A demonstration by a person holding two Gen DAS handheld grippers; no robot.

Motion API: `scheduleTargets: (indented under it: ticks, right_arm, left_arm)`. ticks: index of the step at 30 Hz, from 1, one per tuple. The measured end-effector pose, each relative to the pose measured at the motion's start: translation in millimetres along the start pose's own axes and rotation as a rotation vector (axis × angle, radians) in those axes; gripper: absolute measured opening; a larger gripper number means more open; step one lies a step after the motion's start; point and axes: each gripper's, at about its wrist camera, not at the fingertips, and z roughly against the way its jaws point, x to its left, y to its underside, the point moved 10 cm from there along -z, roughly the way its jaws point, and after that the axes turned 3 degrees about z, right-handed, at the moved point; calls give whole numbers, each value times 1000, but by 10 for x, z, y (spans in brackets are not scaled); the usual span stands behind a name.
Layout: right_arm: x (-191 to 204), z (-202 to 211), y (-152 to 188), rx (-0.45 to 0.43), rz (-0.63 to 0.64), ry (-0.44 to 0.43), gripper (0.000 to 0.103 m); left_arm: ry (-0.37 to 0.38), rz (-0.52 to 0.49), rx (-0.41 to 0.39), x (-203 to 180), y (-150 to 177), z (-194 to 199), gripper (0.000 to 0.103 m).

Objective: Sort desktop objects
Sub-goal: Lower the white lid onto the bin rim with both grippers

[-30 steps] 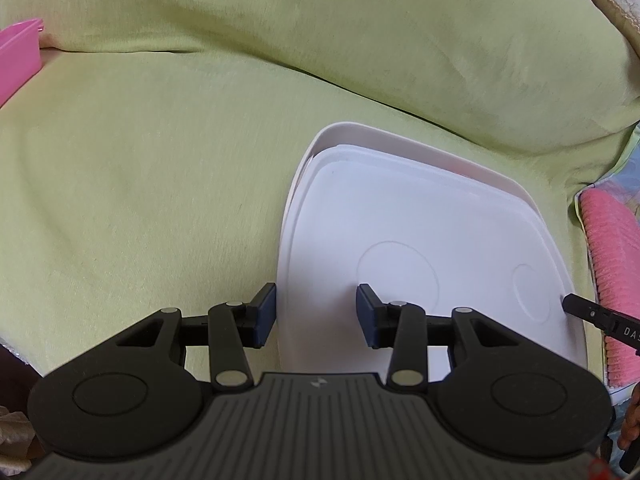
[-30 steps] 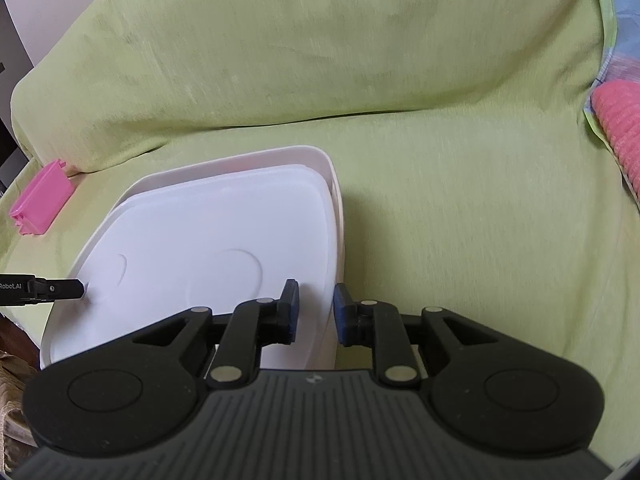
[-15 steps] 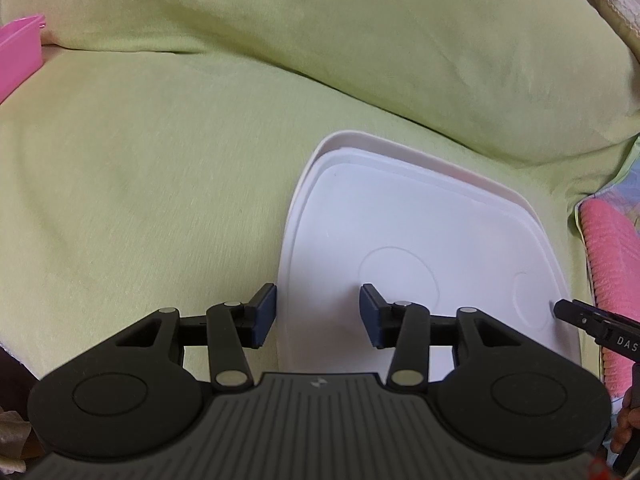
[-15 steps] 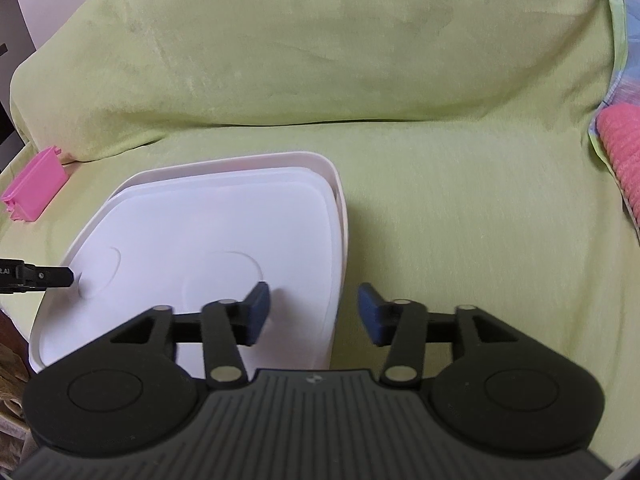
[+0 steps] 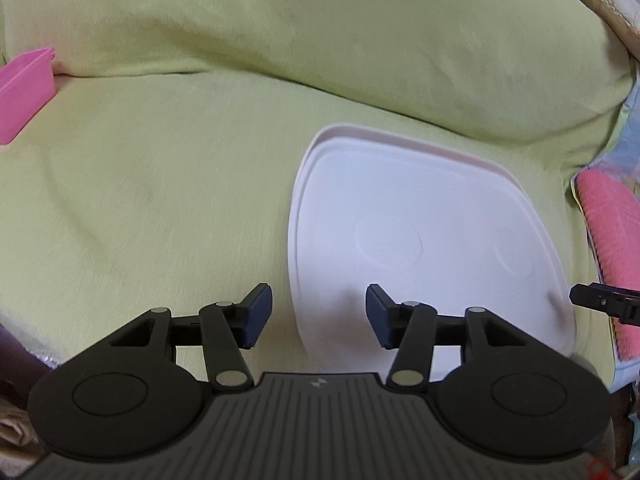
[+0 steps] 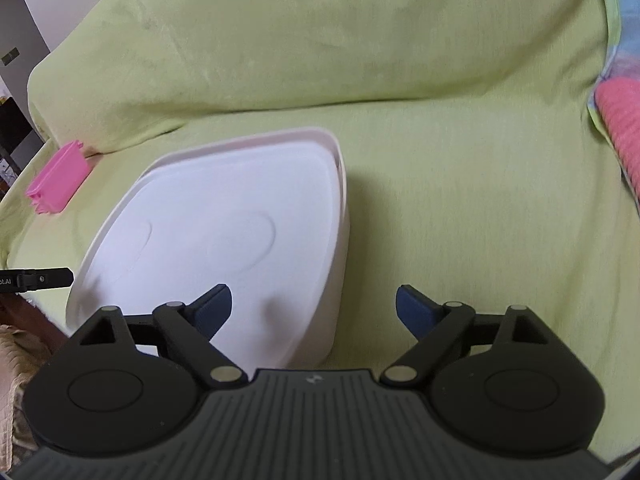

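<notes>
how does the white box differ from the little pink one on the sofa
The white box is much the larger, broad and flat, with a white lid closing it; the pink box is small and narrow, and whether it has a lid cannot be told. The white box sits mid-seat, straddled at each end by the open left gripper and right gripper; the pink one lies off by the backrest, away from both. Both rest on the green sofa cover.

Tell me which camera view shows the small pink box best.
The right wrist view: the whole pink box lies on the green cover, left of the white bin. In the left wrist view the pink box is cut off at the frame's left edge.
</notes>
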Motion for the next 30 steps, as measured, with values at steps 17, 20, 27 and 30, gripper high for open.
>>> scheduleTargets:
  ticks: [17,20,27,30]
  right_arm:
    - [41,48,265,55,-103,-126,21]
    - [96,48,244,51,-56,-109,17]
    - [163,33,196,39,31,-59,17]
    - [170,22,162,35,47,-45,17]
  left_arm:
    - [46,111,39,147,182,8,49]
    - [52,97,40,126,180,-19,29]
    - [45,67,46,85,162,-76,22]
    - [38,50,43,73,155,-71,22]
